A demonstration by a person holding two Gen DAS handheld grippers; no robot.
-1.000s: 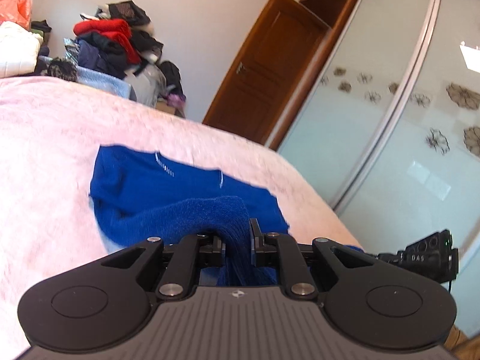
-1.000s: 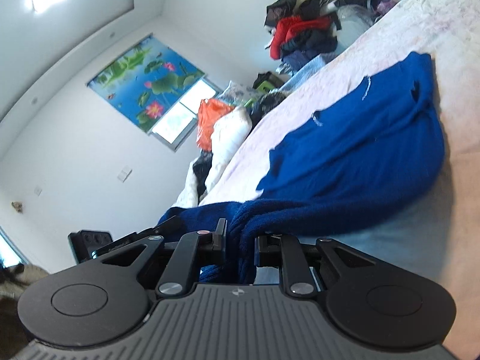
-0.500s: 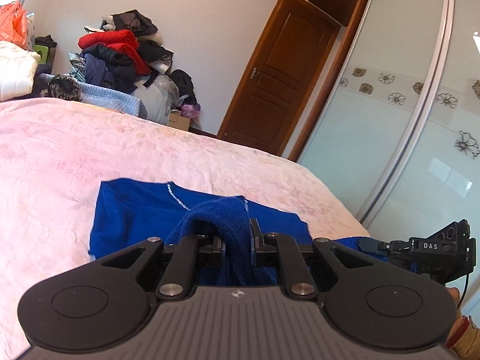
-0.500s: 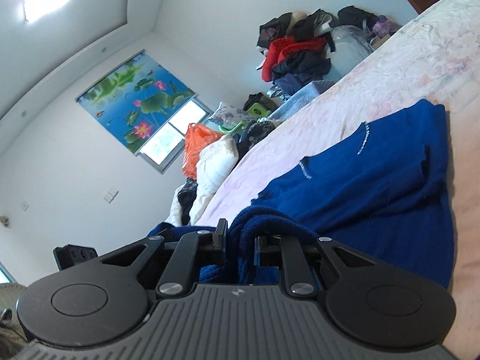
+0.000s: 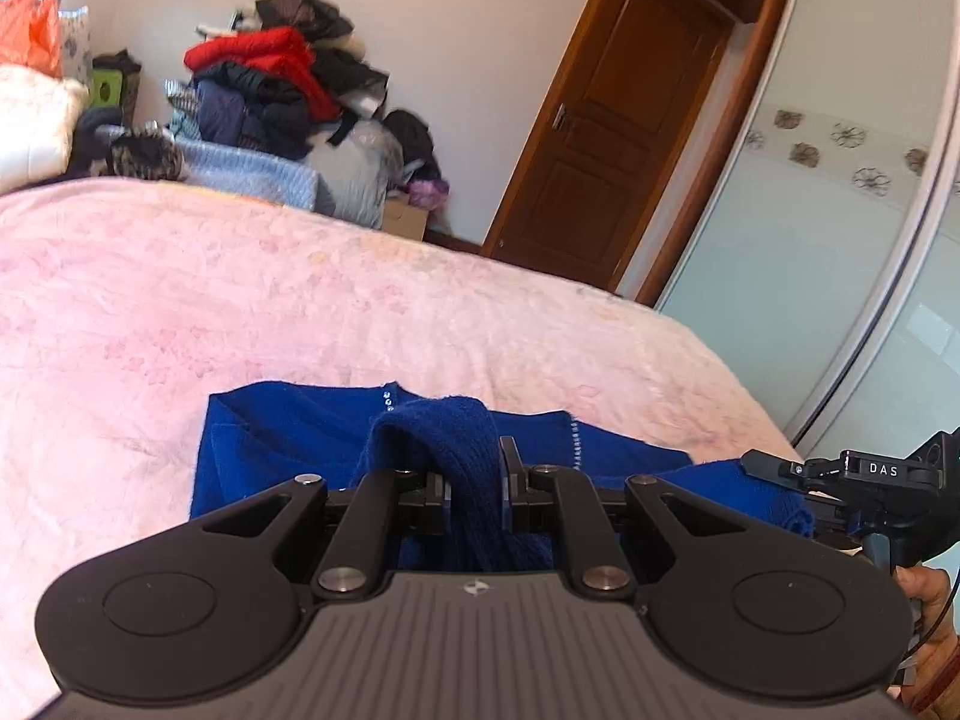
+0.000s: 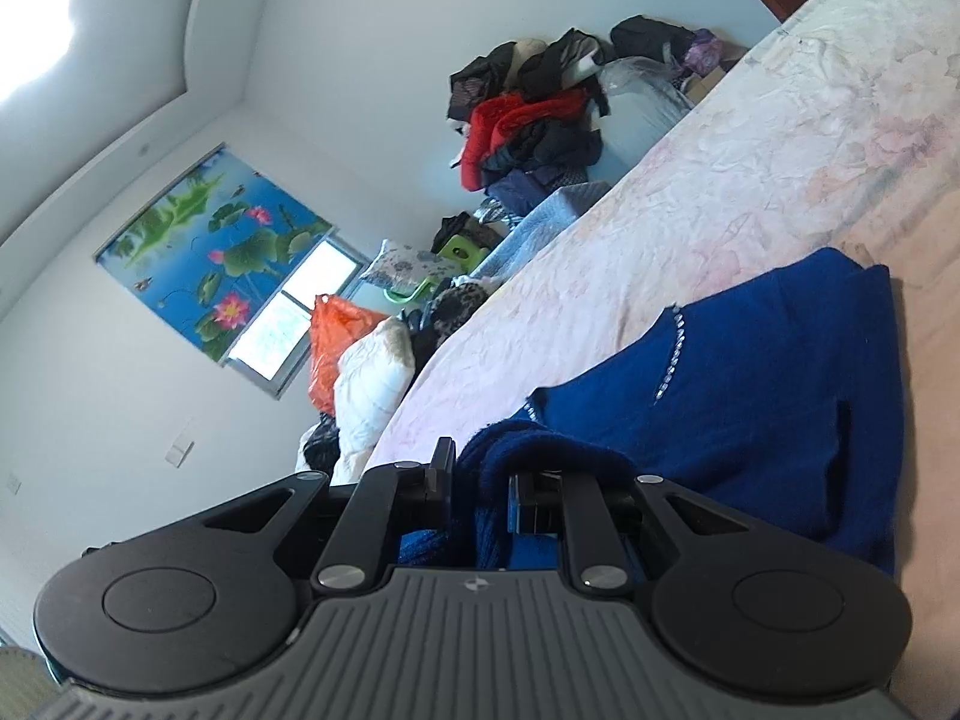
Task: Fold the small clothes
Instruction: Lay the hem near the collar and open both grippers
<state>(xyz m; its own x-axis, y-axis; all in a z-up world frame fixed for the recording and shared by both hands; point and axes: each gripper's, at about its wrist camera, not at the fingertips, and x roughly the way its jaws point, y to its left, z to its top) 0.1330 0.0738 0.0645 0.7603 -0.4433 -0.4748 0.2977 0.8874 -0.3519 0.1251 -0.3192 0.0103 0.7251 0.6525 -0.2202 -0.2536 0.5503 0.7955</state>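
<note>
A small blue knit sweater (image 5: 276, 450) lies on the pink bed cover (image 5: 240, 300); it also shows in the right wrist view (image 6: 780, 396). My left gripper (image 5: 474, 474) is shut on a bunched ribbed edge of the sweater, close over the bed. My right gripper (image 6: 477, 480) is shut on another ribbed edge of the same sweater. The right gripper's body shows at the right edge of the left wrist view (image 5: 864, 480). A line of small studs (image 6: 672, 354) runs across the sweater.
A heap of clothes (image 5: 270, 90) stands beyond the bed's far side. White bedding (image 6: 372, 384) and an orange bag (image 6: 336, 342) are near the window. A wooden door (image 5: 600, 138) and a sliding glass wardrobe (image 5: 840, 240) are to the right.
Both grippers have carried the held edges further over the sweater and lower. The flat blue part now looks shorter and nearer to the fingers in both views.
</note>
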